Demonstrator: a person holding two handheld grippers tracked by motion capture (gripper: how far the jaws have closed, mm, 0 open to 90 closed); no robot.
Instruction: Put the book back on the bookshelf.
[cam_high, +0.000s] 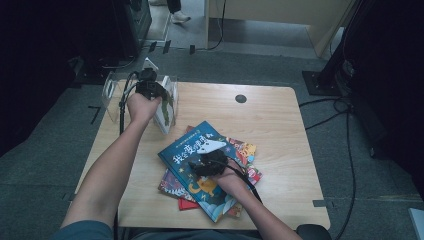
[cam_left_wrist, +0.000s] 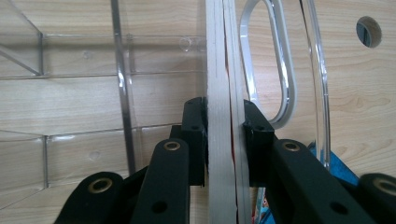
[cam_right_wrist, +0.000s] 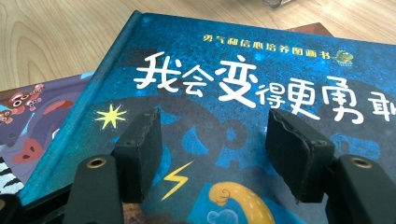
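Note:
My left gripper (cam_high: 150, 90) is at the table's far left, shut on a thin pale book (cam_left_wrist: 223, 116) held upright on its edge. The book (cam_high: 164, 107) stands inside a clear plastic rack (cam_high: 111, 90); a rack wall with an oval handle slot (cam_left_wrist: 280, 70) is just beside it. My right gripper (cam_right_wrist: 215, 154) is open and hovers low over a blue picture book (cam_right_wrist: 261, 79) with white Chinese title letters. That blue book (cam_high: 192, 150) tops a loose pile of picture books in the middle of the table, with my right gripper (cam_high: 207, 161) over its centre.
Under the blue book lie other colourful books (cam_high: 245, 150) fanned out to both sides. The wooden table (cam_high: 280, 130) has a round cable hole (cam_high: 241, 98) at the back. A cable runs on the floor at right. A person's feet (cam_high: 177, 15) stand beyond the table.

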